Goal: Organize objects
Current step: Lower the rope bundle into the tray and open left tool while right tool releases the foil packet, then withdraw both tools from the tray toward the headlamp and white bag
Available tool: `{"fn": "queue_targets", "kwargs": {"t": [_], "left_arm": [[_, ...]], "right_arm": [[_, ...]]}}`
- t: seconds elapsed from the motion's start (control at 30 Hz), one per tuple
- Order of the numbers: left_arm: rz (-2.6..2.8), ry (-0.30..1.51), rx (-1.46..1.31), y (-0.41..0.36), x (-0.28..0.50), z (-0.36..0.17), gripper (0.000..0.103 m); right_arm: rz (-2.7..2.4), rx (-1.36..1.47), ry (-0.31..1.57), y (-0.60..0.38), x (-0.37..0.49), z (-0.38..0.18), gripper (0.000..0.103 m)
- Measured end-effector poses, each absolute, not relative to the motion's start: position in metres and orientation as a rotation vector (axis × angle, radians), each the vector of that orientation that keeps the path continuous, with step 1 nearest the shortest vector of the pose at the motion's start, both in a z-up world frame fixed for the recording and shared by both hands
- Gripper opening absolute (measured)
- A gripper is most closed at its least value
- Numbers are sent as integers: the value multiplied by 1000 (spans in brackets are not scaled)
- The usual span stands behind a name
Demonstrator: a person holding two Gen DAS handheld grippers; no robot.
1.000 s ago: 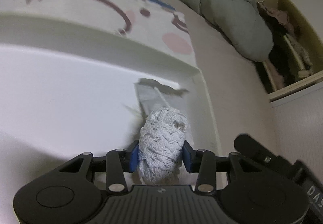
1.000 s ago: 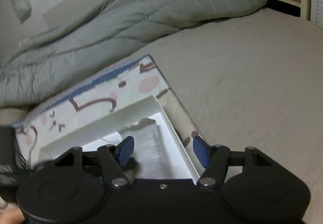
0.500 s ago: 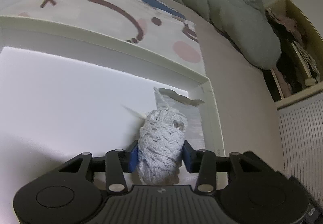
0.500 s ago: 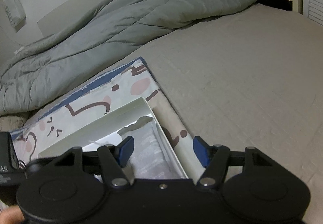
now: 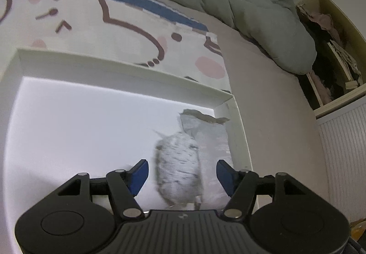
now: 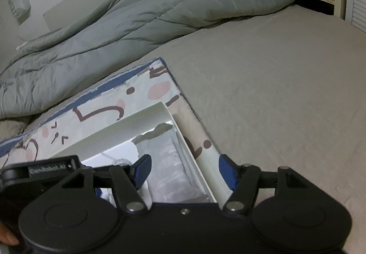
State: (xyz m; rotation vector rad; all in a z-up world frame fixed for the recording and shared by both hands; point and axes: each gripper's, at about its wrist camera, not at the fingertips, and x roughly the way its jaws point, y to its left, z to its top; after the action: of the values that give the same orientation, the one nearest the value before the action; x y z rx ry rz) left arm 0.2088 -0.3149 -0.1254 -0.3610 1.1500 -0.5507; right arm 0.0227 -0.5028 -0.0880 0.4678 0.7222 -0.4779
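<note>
1. Left claw (image 5: 181, 175) stands wide, its blue pads well apart from the blurred, pale grey knitted bundle (image 5: 178, 167) that shows between them without touching either one.
2. That knitted bundle sits over the white floor of the shallow white cardboard box (image 5: 114, 75), near its right wall; whether it rests on the floor cannot be told because of the blur.
3. Just beside the bundle, against the box's right wall, lies a flat grey plastic packet (image 5: 212, 135) with a torn top edge.
4. Right claw (image 6: 184, 172) is also wide and holds nothing; it hovers over the box's right wall, with the grey packet (image 6: 169, 169) seen between its pads.
5. Under the box lies a white cloth printed with brown lines and pink spots, edged in blue (image 5: 128, 16).
6. Both rest on a beige quilted bed (image 6: 274, 84), with a rumpled grey-green duvet (image 6: 148, 11) along its far side.
</note>
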Motion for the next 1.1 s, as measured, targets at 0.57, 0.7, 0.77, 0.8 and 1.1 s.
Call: {"fn": "queue_targets", "kwargs": {"t": [0.57, 0.7, 0.77, 0.8, 1.1], "left_arm": [[-498, 1003, -100, -256, 180, -67, 86], [-488, 985, -57, -245, 172, -63, 91], [-484, 979, -41, -239, 168, -61, 94], [-480, 975, -35, -236, 166, -61, 95], [-469, 940, 41, -213, 149, -54, 103]], "right_arm": [[-406, 359, 735, -459, 14, -62, 79], [-409, 326, 740, -450, 10, -56, 81], [-409, 310, 749, -446, 8, -55, 82], [-410, 304, 754, -444, 7, -54, 83], [-427, 270, 757, -426, -4, -48, 96]]}}
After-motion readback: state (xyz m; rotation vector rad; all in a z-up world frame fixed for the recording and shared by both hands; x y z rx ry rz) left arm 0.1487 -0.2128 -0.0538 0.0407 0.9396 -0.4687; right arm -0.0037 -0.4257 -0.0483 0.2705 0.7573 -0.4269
